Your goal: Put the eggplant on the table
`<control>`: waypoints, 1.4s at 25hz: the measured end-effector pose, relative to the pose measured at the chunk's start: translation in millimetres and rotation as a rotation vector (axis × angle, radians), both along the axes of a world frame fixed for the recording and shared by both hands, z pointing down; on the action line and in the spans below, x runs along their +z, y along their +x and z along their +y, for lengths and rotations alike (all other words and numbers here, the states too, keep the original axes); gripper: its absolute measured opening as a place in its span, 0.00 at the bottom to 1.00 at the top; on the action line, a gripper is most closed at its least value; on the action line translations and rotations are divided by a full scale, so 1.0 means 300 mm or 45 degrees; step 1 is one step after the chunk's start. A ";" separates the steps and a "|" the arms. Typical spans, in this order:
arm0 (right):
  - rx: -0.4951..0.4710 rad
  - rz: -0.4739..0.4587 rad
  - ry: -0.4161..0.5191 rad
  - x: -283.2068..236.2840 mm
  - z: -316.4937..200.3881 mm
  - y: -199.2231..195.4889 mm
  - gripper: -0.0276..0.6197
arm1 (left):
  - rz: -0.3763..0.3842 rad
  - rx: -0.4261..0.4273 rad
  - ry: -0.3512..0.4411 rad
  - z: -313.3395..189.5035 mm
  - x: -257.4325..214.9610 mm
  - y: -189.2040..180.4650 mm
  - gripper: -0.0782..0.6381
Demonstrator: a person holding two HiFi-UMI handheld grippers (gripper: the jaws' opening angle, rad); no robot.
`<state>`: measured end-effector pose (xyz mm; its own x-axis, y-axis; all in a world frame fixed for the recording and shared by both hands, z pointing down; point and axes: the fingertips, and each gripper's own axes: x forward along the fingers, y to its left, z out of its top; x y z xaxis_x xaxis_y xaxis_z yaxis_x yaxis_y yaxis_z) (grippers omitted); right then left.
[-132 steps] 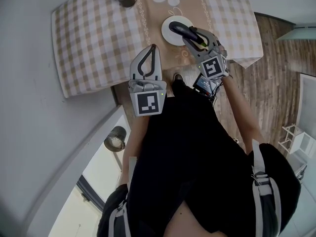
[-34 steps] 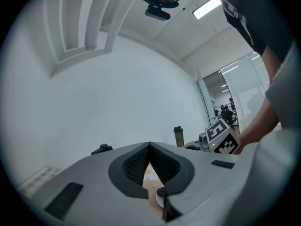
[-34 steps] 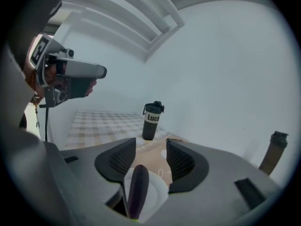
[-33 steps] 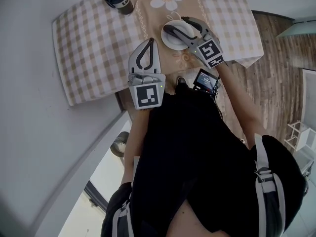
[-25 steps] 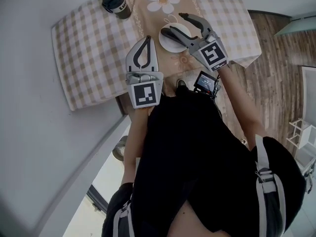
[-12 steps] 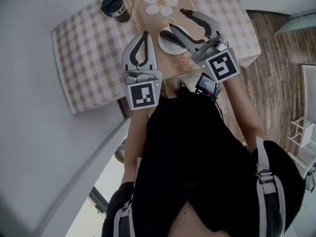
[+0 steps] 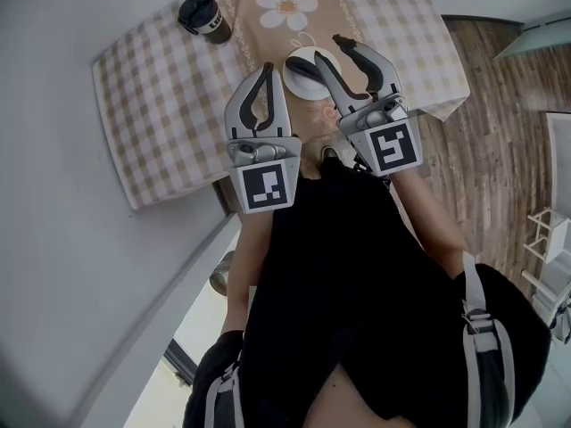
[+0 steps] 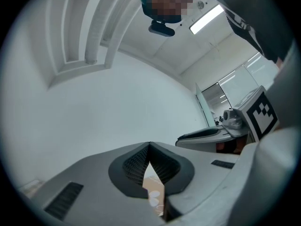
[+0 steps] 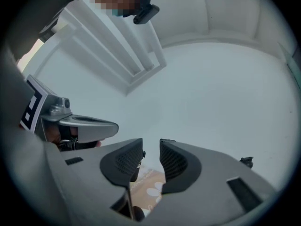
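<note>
The white plate [image 7: 299, 71] sits on the flowered runner, partly covered by a finger of my right gripper [image 7: 326, 47]. The eggplant cannot be made out in the head view. In the right gripper view a dark rounded shape [image 9: 136, 213], possibly the eggplant, shows low between the jaws, far below them. My right gripper [image 9: 151, 146] is held up above the plate. Its jaws have just been closing, a gap still shows and nothing is between them. My left gripper [image 7: 268, 66] hovers beside it with its tips together and nothing in it [image 8: 149, 146].
A dark lidded cup [image 7: 201, 12] stands at the far left of the checked tablecloth [image 7: 169, 87]. Wooden floor [image 7: 500, 132] lies to the right of the table. A white wall fills both gripper views. The person's dark clothing covers the lower half of the head view.
The right gripper has lifted away from the plate and its jaws have narrowed, leaving the eggplant on the plate. The left gripper has risen a little, still closed.
</note>
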<state>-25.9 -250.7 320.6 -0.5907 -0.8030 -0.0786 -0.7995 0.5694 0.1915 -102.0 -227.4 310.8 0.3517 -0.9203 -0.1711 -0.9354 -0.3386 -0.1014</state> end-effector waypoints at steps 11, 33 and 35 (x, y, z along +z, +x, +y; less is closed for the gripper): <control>-0.005 -0.062 -0.088 0.105 0.059 -0.067 0.08 | -0.015 -0.011 -0.074 0.034 0.088 0.009 0.11; -0.060 0.001 -0.177 0.245 0.097 -0.134 0.05 | -0.040 -0.029 -0.150 0.028 0.218 0.002 0.11; -0.066 0.008 -0.188 0.262 0.096 -0.135 0.05 | -0.048 -0.030 -0.144 0.027 0.221 0.001 0.11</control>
